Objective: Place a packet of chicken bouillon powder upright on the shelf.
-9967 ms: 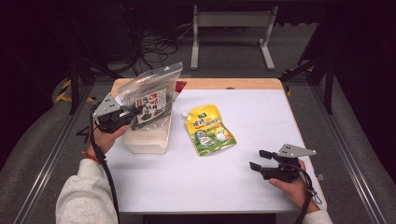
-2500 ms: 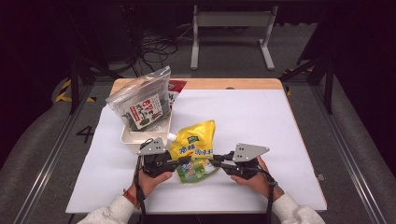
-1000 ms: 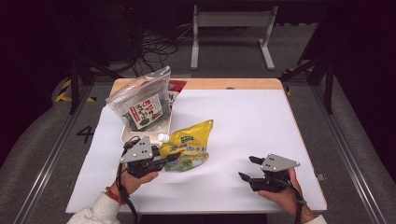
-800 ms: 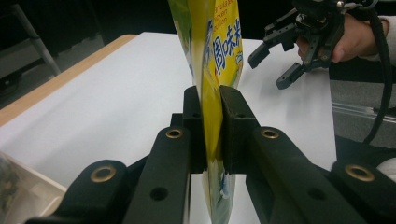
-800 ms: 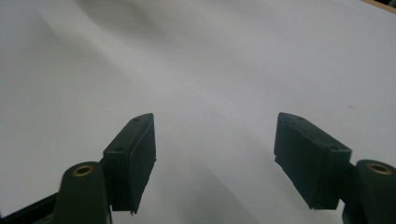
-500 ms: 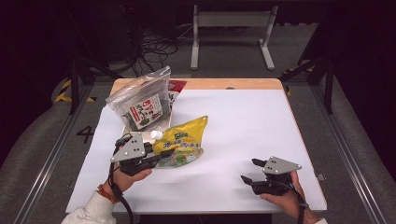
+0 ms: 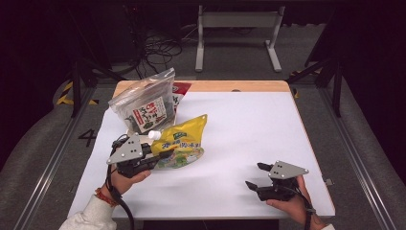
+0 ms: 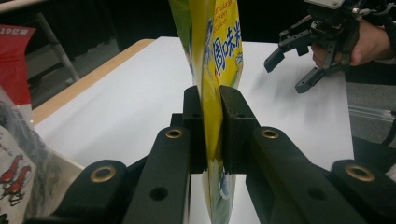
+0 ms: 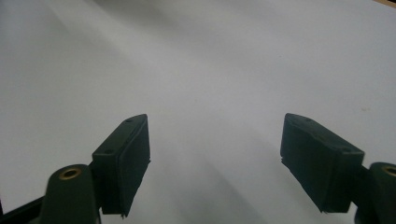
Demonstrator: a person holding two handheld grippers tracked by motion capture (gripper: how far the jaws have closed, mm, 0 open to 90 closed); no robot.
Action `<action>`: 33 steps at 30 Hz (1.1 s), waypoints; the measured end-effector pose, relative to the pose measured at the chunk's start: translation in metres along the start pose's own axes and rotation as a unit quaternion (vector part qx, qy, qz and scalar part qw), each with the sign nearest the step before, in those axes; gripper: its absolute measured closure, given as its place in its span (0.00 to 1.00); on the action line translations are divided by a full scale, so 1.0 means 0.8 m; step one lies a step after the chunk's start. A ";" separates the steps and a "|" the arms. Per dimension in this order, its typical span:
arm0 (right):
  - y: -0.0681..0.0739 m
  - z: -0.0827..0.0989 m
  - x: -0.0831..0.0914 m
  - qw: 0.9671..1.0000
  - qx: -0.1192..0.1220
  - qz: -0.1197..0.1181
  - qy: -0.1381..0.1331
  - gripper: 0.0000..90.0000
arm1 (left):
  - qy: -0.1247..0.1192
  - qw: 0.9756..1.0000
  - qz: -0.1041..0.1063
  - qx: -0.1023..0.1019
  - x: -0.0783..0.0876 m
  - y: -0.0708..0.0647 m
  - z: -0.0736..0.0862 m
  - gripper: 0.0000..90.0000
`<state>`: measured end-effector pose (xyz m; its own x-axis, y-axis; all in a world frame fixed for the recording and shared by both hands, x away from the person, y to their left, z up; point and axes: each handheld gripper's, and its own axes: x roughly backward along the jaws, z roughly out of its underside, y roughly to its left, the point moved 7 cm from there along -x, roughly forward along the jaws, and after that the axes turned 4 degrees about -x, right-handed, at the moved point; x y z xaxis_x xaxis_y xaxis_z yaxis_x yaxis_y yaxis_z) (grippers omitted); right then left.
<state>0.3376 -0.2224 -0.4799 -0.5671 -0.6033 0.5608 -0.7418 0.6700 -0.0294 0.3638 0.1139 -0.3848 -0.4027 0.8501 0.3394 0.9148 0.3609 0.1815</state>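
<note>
A yellow spouted pouch (image 7: 184, 143) with a white cap hangs tilted just above the white table (image 7: 239, 115), left of its middle. My left gripper (image 7: 160, 155) is shut on the pouch's lower edge. In the left gripper view both pads clamp the pouch (image 8: 212, 60) and hold it upright. My right gripper (image 7: 253, 175) rests near the table's front right, also seen far off (image 8: 285, 65) in the left gripper view. Its jaws have just been opening. In the right gripper view it (image 9: 215, 154) stands open over bare table with nothing between the pads.
A clear bag of dark snacks (image 7: 143, 108) stands at the table's back left, with a red packet (image 7: 181, 88) behind it. Both lie close to the left of the held pouch. A metal frame (image 7: 234, 21) stands on the floor beyond the table.
My left gripper has carried the yellow pouch a little to the left, nearer the clear bag. The right hand stays put while its jaws spread slightly wider.
</note>
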 end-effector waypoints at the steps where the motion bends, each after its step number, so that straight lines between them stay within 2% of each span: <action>1: 0.000 0.000 0.000 1.000 0.000 0.000 0.001 0.26 | 0.000 1.000 -0.001 0.000 0.002 0.001 0.000 0.91; 8: -0.001 -0.001 -0.001 1.000 -0.003 0.004 -0.003 0.22 | -0.004 1.000 -0.007 -0.001 0.008 0.006 -0.002 0.91; 13: 0.000 -0.002 0.000 1.000 0.000 -0.004 -0.010 0.21 | -0.004 1.000 -0.012 -0.001 0.011 0.010 -0.003 0.91; 23: 0.000 -0.004 -0.001 1.000 0.003 0.001 -0.010 0.15 | -0.005 0.999 -0.041 -0.004 0.020 0.026 -0.004 0.91; 26: 0.001 -0.004 -0.001 1.000 0.006 -0.001 -0.012 0.13 | -0.007 0.999 -0.044 0.002 0.022 0.029 -0.003 0.91; 33: 0.003 -0.004 -0.002 1.000 0.007 0.003 -0.011 0.11 | -0.006 0.998 -0.057 -0.002 0.030 0.039 -0.002 0.91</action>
<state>0.3382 -0.2186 -0.4781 -0.5788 -0.6096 0.5417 -0.7439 0.6668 -0.0444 0.3825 0.1446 -0.3694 -0.5035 0.8081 0.3056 0.8630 0.4537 0.2221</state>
